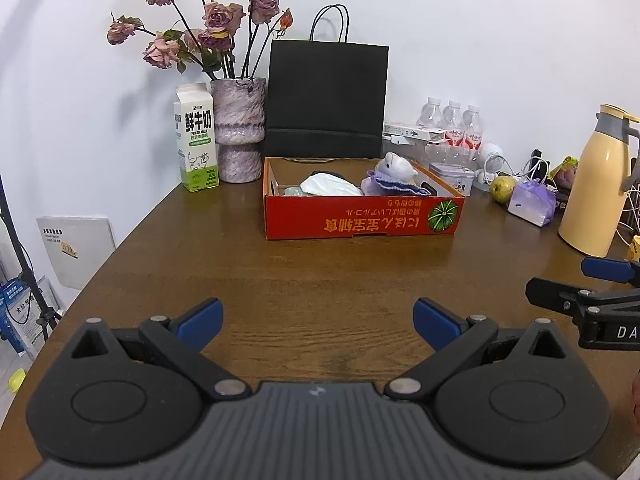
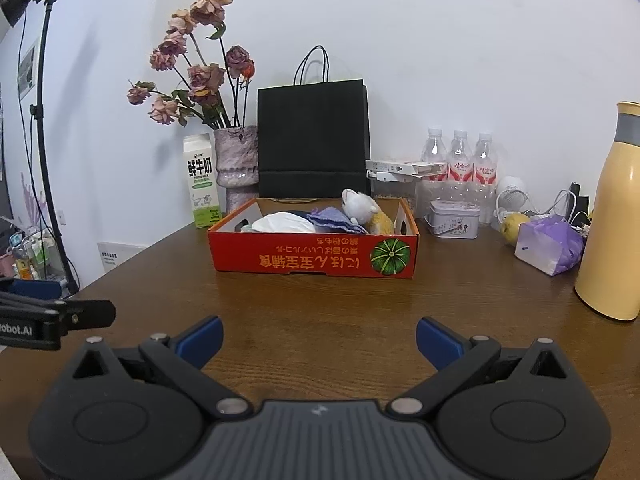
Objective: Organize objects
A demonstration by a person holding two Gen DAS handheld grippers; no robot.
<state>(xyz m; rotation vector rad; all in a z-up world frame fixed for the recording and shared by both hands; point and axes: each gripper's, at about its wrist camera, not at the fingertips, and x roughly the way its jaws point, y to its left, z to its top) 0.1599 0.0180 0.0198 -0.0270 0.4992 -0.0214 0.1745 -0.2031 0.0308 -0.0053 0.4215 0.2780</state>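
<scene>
The left gripper (image 1: 318, 322) is wide open and holds nothing, low in the middle of its frame above the bare front part of the brown wooden table (image 1: 320, 268). The right gripper (image 2: 319, 340) is also wide open and empty, low in the middle of its own frame. The red cardboard box (image 1: 362, 216) stands near the centre of both views, beyond the fingers and well apart from them. Its long axis runs from left to right across the picture, and its long printed side faces the cameras, with the print upside down and a green pumpkin picture at the right end. Inside the box lie a white plush toy (image 1: 396, 166), a purple cloth (image 1: 386, 184) under it and a crumpled white thing (image 1: 330, 186) to the left. Behind the box stands a black paper bag (image 1: 326, 98); to its left are a vase with dried roses (image 1: 238, 130) and a milk carton (image 1: 196, 138). At the right edge stands a yellow thermos jug (image 1: 596, 182).
</scene>
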